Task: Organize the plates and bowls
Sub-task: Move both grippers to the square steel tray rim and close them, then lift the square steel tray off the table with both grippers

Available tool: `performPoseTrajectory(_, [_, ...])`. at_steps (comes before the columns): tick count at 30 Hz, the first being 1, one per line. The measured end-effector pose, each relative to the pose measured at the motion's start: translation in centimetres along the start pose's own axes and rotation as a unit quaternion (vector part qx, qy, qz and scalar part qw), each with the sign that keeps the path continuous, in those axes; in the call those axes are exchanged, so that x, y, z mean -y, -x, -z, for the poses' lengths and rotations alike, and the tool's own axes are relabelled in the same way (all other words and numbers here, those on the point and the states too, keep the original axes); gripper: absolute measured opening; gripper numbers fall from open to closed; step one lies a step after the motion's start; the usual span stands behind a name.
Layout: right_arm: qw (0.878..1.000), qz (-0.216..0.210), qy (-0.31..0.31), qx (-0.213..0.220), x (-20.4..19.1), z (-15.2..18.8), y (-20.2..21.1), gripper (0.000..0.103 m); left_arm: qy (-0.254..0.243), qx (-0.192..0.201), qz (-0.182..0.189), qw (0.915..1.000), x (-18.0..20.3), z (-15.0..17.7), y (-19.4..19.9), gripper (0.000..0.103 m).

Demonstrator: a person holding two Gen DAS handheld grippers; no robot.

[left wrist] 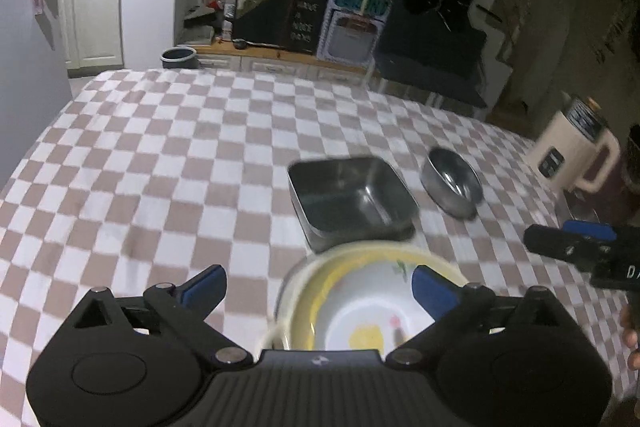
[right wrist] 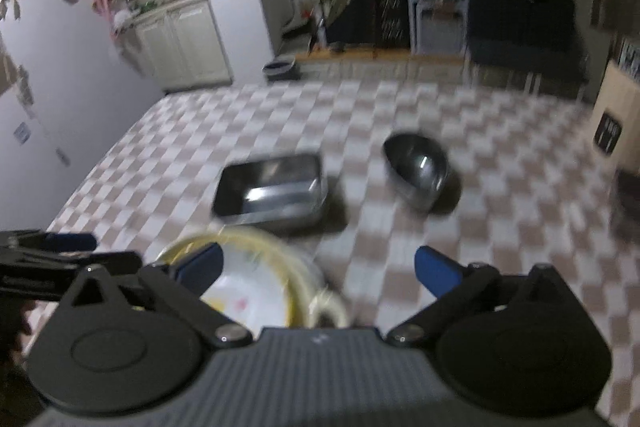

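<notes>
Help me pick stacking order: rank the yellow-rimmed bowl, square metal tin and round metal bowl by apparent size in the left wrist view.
1. yellow-rimmed bowl, though it is nearest the camera, so unsure
2. square metal tin
3. round metal bowl

Both hand-held grippers (left wrist: 320, 287) (right wrist: 318, 267) wide open

Both wrist cameras look forward and downward, close over the checkered counter (left wrist: 160, 155); both views share the square tin (left wrist: 348, 201) and steel bowl (left wrist: 452, 183).
</notes>
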State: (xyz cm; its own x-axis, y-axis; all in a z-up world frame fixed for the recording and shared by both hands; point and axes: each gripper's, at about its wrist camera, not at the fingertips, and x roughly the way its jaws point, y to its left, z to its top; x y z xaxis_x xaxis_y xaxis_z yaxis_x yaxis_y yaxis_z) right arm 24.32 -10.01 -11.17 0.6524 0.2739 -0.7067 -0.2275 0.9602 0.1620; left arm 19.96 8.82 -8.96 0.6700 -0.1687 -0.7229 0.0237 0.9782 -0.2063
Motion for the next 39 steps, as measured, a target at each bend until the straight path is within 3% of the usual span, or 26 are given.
performPoseTrajectory(2, [1.000, -0.005, -0.011, 0.005, 0.7, -1.3, -1.0, 0.103, 0.013, 0.006, -0.007, 0.9999, 0.0, -1.3, -0.5, 0.099])
performPoseTrajectory(5, [1.000, -0.010, -0.028, -0.009, 1.4, -3.3, -3.4, 0.103, 0.017, 0.003, 0.022, 0.9996, 0.4, -3.5, -1.5, 0.099])
performPoseTrajectory(7, [0.999, -0.009, -0.042, -0.015, 1.8, -4.6, -5.1, 0.100, 0.004, 0.008, 0.019, 0.9998, 0.7, -4.6, -2.4, 0.099])
performPoseTrajectory(8, [0.999, -0.009, -0.048, -0.015, 1.9, -5.1, -6.1, 0.096, -0.003, 0.007, 0.010, 0.9999, 0.8, -5.1, -3.1, 0.099])
performPoseTrajectory(10, [0.998, -0.031, -0.055, -0.026, 2.1, -5.9, -8.4, 0.075, -0.008, 0.000, -0.005, 1.0000, 0.5, -5.7, -4.6, 0.099])
performPoseTrajectory(14, [0.996, -0.055, -0.054, -0.054, 2.5, -6.3, -12.6, 0.067, 0.013, -0.025, -0.017, 0.9994, -1.4, -6.2, -8.2, 0.090])
performPoseTrajectory(16, [0.995, -0.060, -0.049, -0.066, 2.3, -6.2, -14.4, 0.059, 0.037, -0.040, -0.011, 0.9985, -2.6, -6.2, -9.9, 0.075])
performPoseTrajectory(20, [0.991, -0.071, -0.068, -0.092, 2.5, -6.0, -17.1, 0.049, 0.085, -0.063, 0.005, 0.9944, -4.0, -6.3, -12.8, 0.057])
performPoseTrajectory(23, [0.989, -0.081, -0.070, -0.101, 2.3, -6.0, -18.4, 0.034, 0.090, -0.077, 0.011, 0.9929, -4.0, -6.2, -14.1, 0.042])
performPoseTrajectory(25, [0.989, -0.086, -0.064, -0.106, 1.8, -6.0, -19.0, 0.021, 0.089, -0.083, 0.013, 0.9925, -3.9, -6.1, -14.6, 0.020])
performPoseTrajectory(27, [0.990, -0.081, -0.046, -0.105, 1.3, -5.9, -19.3, 0.014, 0.094, -0.083, 0.025, 0.9918, -3.9, -6.1, -14.6, 0.006])
performPoseTrajectory(28, [0.991, -0.078, -0.038, -0.104, 1.1, -5.9, -19.3, 0.009, 0.093, -0.082, 0.025, 0.9920, -3.7, -6.2, -14.5, 0.005])
performPoseTrajectory(33, [0.992, -0.081, -0.042, -0.084, 1.5, -6.1, -17.8, 0.007, 0.085, -0.056, 0.034, 0.9942, -2.8, -6.6, -13.0, 0.005])
performPoseTrajectory(39, [0.994, -0.084, -0.044, -0.045, 2.7, -6.2, -12.7, 0.007, 0.084, -0.021, 0.066, 0.9941, -0.2, -7.1, -9.7, 0.005])
